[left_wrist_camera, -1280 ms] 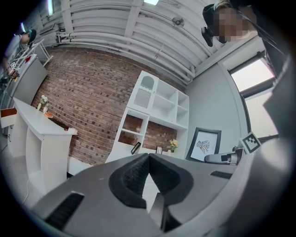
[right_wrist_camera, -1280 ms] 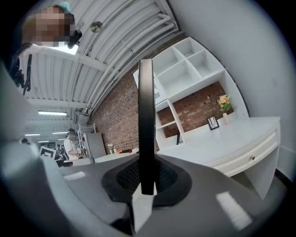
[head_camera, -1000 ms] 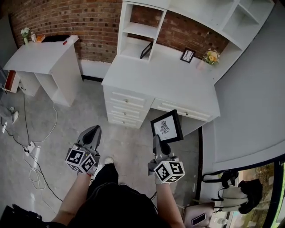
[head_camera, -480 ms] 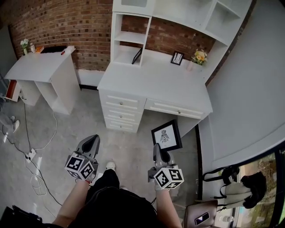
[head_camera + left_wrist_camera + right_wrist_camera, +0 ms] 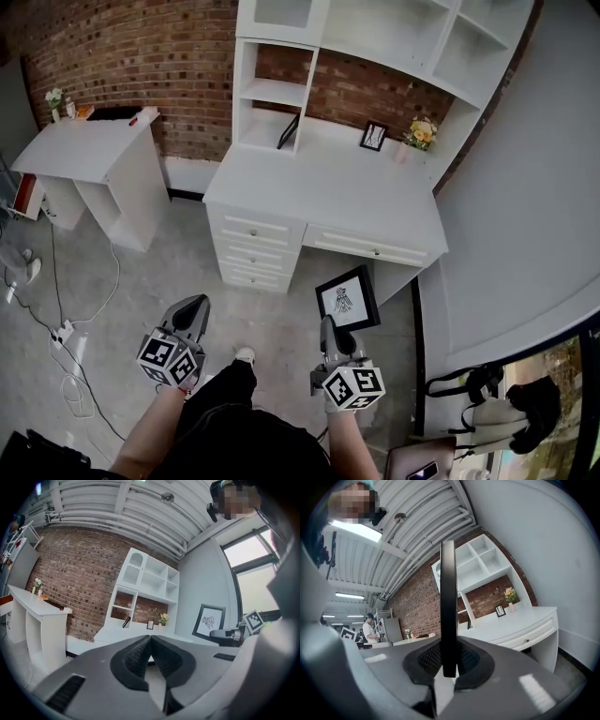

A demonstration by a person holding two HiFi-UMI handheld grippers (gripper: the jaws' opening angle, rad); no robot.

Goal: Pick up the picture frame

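And there it is: the right tool, lower centre of the head view, is clamped on the bottom edge of the picture frame. The frame stands upright above it, drawing facing the camera, held in the air over the floor just in front of the white table. From the right gripper view it's edge-on, a dark bar pinched between the pads. The left tool, lower left, has its jaws pressed together, nothing between them.

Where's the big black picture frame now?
Head view, right of centre: the picture frame stands upright in the right gripper, in the air before the white desk.
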